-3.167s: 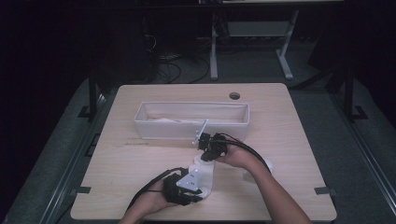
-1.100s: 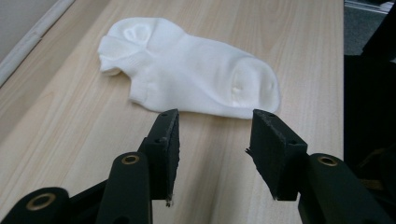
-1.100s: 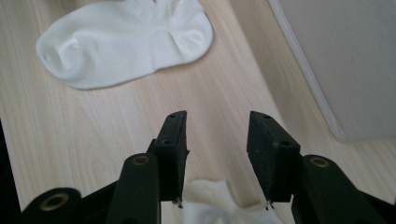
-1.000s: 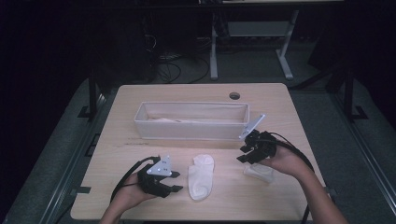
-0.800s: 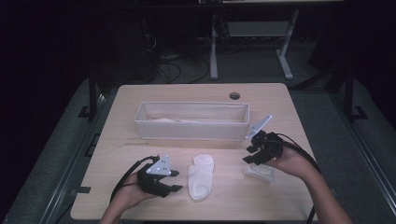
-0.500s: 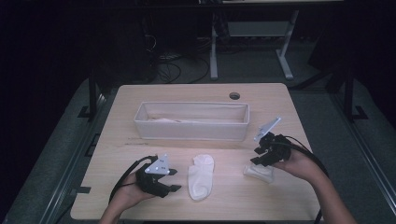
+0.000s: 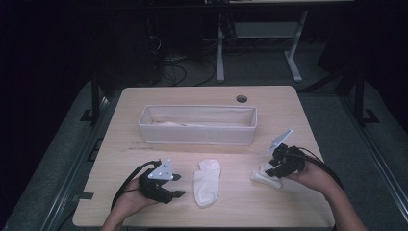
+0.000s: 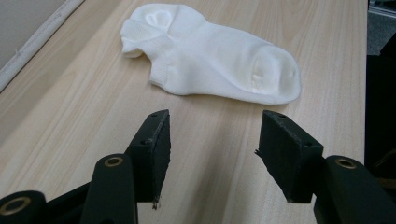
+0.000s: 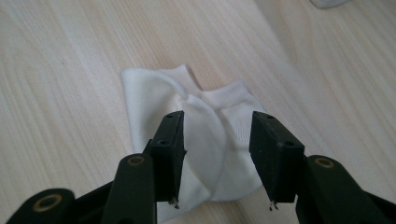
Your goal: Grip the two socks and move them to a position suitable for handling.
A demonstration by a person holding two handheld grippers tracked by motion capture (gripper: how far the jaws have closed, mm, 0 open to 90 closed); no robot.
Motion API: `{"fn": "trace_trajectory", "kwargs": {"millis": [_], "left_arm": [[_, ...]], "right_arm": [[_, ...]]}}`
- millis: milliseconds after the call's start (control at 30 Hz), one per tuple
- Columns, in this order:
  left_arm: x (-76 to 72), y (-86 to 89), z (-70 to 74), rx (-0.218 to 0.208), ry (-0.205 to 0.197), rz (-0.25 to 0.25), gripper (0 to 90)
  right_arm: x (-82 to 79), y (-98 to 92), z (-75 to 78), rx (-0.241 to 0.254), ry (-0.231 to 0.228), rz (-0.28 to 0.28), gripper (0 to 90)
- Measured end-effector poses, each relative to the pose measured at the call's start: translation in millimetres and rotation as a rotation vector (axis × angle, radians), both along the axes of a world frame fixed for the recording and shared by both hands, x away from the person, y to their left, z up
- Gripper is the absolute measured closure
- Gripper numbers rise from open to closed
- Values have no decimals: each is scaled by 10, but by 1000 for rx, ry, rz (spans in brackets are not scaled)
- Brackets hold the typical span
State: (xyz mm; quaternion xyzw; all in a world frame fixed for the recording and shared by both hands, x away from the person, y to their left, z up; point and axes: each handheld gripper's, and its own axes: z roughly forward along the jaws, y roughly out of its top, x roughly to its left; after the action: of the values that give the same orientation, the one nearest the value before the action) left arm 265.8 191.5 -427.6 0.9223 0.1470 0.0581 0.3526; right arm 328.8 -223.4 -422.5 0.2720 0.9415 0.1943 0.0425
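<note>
Pairing or stowing of white socks, by the look of it, at the pick-up of the second one.

At left, left gripper [image 7: 177, 185] low over the wooden table [image 7: 144, 159], jaws having just opened and now spread, nothing between them, tips aimed at the flat sock [image 7: 207, 182] lying just beyond. In the left gripper view that flat sock [image 8: 210, 53] lies smooth, cuff at the far left end, toe to the right, clear of the fingertips [image 8: 156, 140]; released and left in place, most likely.

Behind, at mid-table, the long white fabric bin [image 7: 197, 137], with something pale inside, too dim to name.

At right, right gripper [image 7: 273, 168] poised just above the second sock [image 7: 265, 177], near the table's right edge and well apart from the first. In the right gripper view the second sock [image 9: 205, 154] sits doubled over itself, cuff away from the camera, jaws part open and straddling its near half with no pinch yet.

Next, probably: down a little further until the tips meet cloth, then closing on both layers together. Risk of snagging the top layer alone and unfolding the piece on the lift. After that, a carry leftward, toward the flat sock or the bin.
</note>
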Motion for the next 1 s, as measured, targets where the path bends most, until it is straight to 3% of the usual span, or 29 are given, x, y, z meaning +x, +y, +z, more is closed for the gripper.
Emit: {"fn": "trace_trajectory", "kwargs": {"millis": [500, 733, 800, 1000], "left_arm": [[6, 47, 18, -14, -2, 10, 438], [-2, 45, 26, -8, -6, 5, 439], [-3, 40, 24, -6, -6, 4, 439], [0, 40, 19, -8, -5, 6, 441]], "right_arm": [[71, 53, -185, -63, 58, 16, 549], [91, 67, -180, -60, 97, 25, 657], [90, 54, -182, -45, 107, 25, 719], [95, 14, -194, -8, 127, 18, 790]]}}
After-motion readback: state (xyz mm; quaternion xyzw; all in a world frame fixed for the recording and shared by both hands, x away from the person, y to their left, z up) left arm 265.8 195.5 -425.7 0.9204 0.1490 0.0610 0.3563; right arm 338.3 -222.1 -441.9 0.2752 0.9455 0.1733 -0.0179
